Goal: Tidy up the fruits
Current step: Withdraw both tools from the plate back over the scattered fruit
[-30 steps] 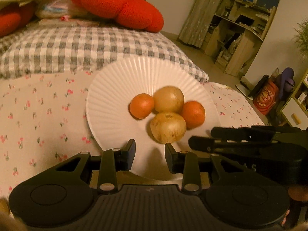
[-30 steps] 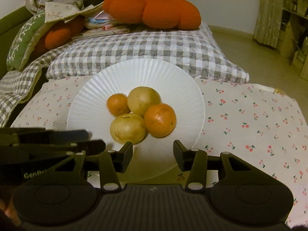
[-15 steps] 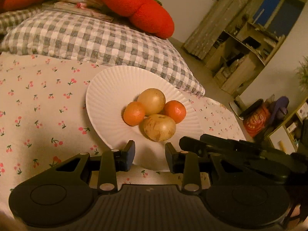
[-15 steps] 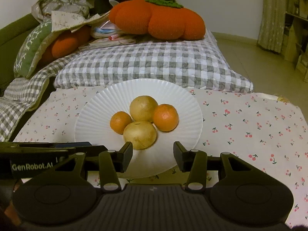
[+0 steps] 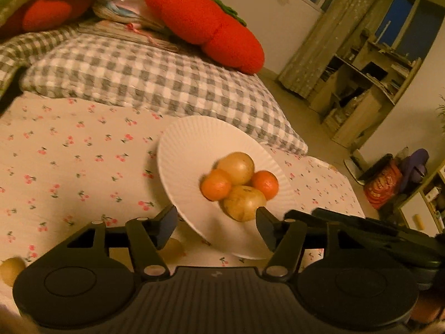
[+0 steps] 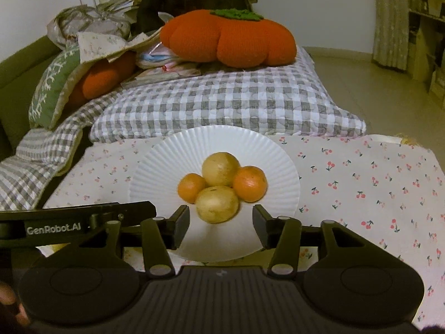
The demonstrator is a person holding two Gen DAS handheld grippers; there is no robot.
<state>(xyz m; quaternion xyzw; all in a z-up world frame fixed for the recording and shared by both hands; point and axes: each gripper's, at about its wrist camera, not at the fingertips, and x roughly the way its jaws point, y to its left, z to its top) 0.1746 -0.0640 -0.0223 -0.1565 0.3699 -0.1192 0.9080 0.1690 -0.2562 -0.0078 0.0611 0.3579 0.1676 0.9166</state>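
- I hold the left gripper [image 5: 216, 226] and right gripper [image 6: 221, 229] spread apart, empty, low in frame.
- Four fruits [image 6: 221, 185] cluster mid-frame on the white fluted plate [image 6: 155, 172], so none can roll away.

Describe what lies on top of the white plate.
On the plate four fruits touch in a cluster: two oranges and two yellow-brown fruits. The plate's centre beneath them is hidden, and the right gripper covers its near rim.

plate [image 6: 167, 167] near rim behind jaws, yellow fruit [image 5: 9, 270] cut off at edge
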